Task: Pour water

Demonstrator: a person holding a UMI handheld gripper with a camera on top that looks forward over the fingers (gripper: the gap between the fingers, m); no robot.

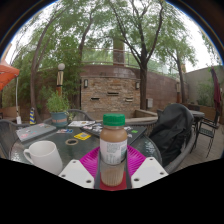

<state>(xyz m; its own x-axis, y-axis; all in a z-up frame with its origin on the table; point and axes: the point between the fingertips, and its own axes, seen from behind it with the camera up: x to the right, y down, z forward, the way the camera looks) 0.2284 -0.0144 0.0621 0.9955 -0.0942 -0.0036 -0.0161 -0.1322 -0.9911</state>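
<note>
From where I sat at the controls, the gripper [113, 172] was clamped on a clear bottle [113, 150] with a green cap and a pale label; both white fingers [78, 174] bore on its sides, the magenta pads pressed against the lower half of the bottle. The bottle stood upright between the fingers, and its contents looked brownish through the plastic. I could not tell whether its base touched the table [60, 136] or hung just above it.

Close to the near edge of the table, just left of the left finger, sat a white mug [43, 155] with its handle turned toward the gripper. Further back on the table's left side I made out a flat dark object like a book or tablet [35, 130], and beyond it a blue-grey container [59, 118]. A small yellow item [82, 135] lay near the middle of the table, behind the bottle. To the right of the bottle a black bag or jacket [172, 133] was heaped over a chair beside the table.

Behind all this stood a brick wall [108, 92], trees [140, 40] and a lamp post [60, 78], outdoors in daylight.
</note>
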